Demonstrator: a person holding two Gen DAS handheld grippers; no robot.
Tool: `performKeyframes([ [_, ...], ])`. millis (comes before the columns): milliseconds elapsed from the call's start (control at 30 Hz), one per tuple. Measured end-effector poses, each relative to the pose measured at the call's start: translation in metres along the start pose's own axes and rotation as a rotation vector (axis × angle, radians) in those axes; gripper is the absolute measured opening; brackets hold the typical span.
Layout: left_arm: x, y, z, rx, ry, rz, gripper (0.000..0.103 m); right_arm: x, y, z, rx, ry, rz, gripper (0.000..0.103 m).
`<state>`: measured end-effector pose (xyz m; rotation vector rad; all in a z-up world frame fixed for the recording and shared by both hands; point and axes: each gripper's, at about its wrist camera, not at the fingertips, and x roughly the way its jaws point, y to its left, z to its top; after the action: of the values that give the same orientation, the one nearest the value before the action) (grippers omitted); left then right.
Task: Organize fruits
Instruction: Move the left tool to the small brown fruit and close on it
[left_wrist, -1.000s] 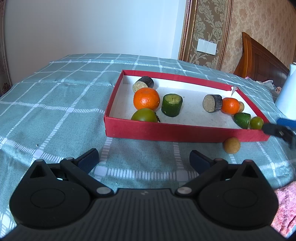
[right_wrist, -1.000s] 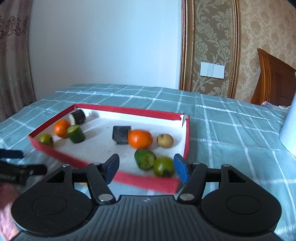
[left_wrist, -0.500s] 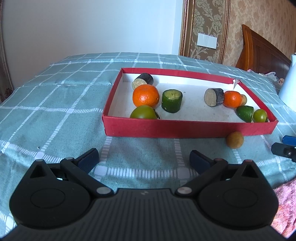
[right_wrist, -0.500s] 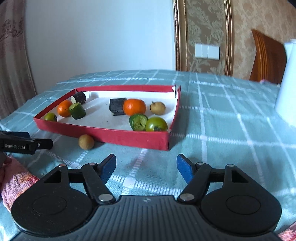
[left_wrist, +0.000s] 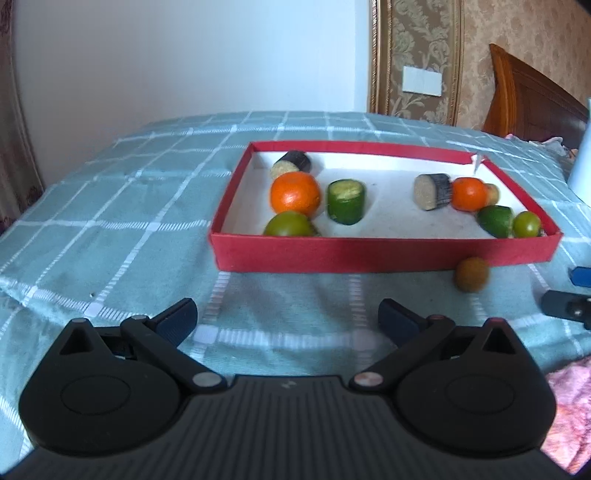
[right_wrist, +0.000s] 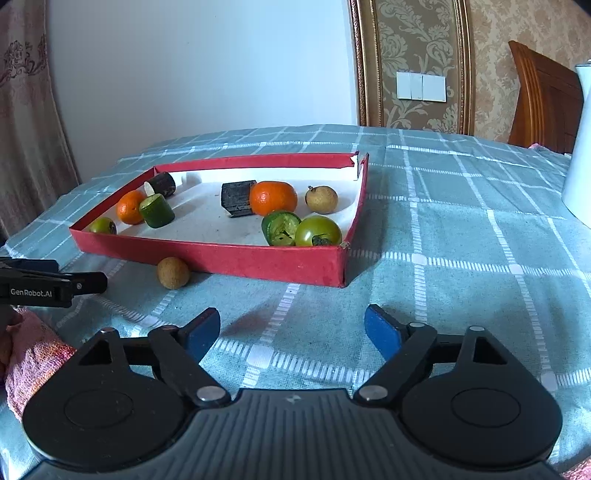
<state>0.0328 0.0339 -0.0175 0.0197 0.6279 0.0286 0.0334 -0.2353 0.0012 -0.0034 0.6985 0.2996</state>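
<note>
Right wrist view: left hand-held gripper (right_wrist: 88, 282) reads "GenRobot.AI".

Both wrist cameras sit low over the cloth, near the red box (left_wrist: 384, 254) (right_wrist: 236, 260): the left faces its long side, the right its corner.

Red tray (left_wrist: 384, 254) with white inside, teal white-checked tablecloth (left_wrist: 110, 221), two orange mandarins (left_wrist: 294, 194), green tomatoes (right_wrist: 317, 230), green cucumber chunks (left_wrist: 346, 201), tan-brown longan (left_wrist: 471, 274) outside, blue gripper pads (right_wrist: 382, 328)
</note>
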Motion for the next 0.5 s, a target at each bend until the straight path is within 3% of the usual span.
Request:
performKeyframes([
  [200, -0.010, -0.024, 0.007, -0.017, -0.026, -0.068, 0.103, 0.002, 0.006, 0.000, -0.033, 0.015, -0.008, 0.094],
  [333, -0.007, -0.040, 0.017, -0.047, -0.004, -0.125, 0.103, 0.002, 0.006, 0.000, -0.036, 0.017, -0.008, 0.094],
  [500, 0.000, -0.054, 0.024, -0.049, 0.014, -0.141, 0.103, 0.002, 0.006, 0.000, -0.039, 0.018, -0.009, 0.095],
])
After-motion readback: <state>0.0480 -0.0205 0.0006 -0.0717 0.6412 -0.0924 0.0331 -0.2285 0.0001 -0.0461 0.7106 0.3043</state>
